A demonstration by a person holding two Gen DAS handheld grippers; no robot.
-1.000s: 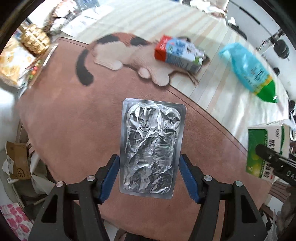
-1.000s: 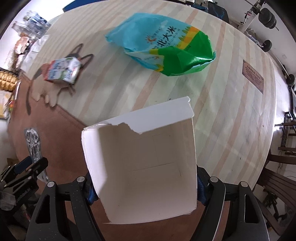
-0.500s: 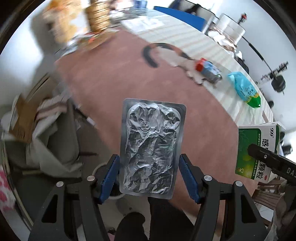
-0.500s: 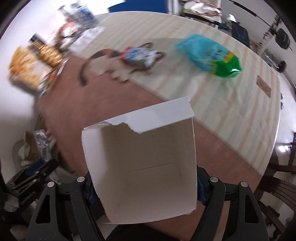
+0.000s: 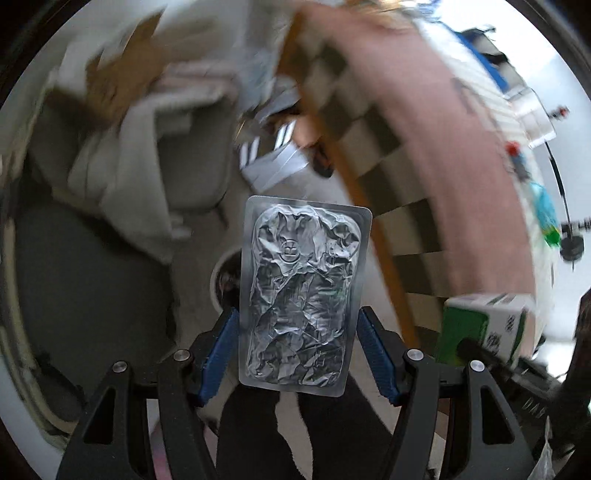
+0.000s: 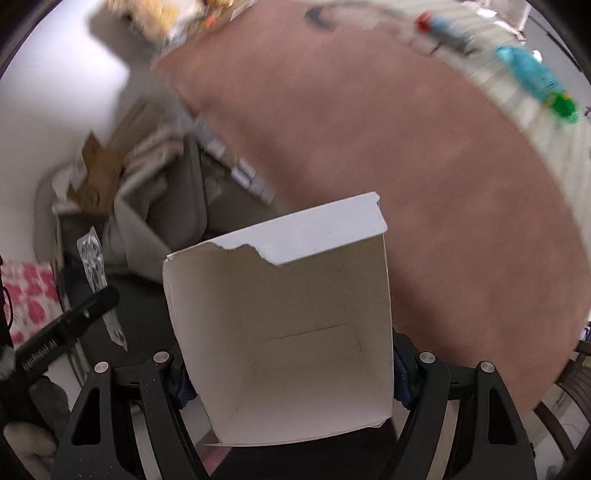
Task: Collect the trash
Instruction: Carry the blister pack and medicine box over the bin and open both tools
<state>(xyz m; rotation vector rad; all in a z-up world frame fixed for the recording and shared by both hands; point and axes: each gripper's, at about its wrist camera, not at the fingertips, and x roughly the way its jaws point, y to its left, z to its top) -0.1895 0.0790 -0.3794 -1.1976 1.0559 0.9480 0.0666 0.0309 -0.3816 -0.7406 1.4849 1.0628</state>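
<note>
Blurred floor and clutter fill the left of both views: cardboard scraps [image 6: 98, 173], pale folded sheets, and in the left wrist view a round white-rimmed opening [image 5: 221, 280] low behind what I carry, which I take for a bin, though the blur leaves me unsure. To the right runs the brown surface [image 6: 406, 147] with its striped far part.

My left gripper [image 5: 297, 354] has its fingers closed partway on the two long edges of one crumpled foil blister pack [image 5: 303, 295], held upright off the surface. My right gripper [image 6: 288, 373] has its fingers pressed against the sides of one torn white carton [image 6: 288, 317], open end facing away; from the left view its outside shows green [image 5: 480, 328].

So I judge two pieces are picked up and on their way to be dropped, neither yet released.

Left behind at the far right of the surface I count two more: one small red-and-blue carton [image 6: 441, 27] lying on its side, and one blue-and-green bag [image 6: 535, 83] beyond it. Both are well apart from my fingers and need another trip.
</note>
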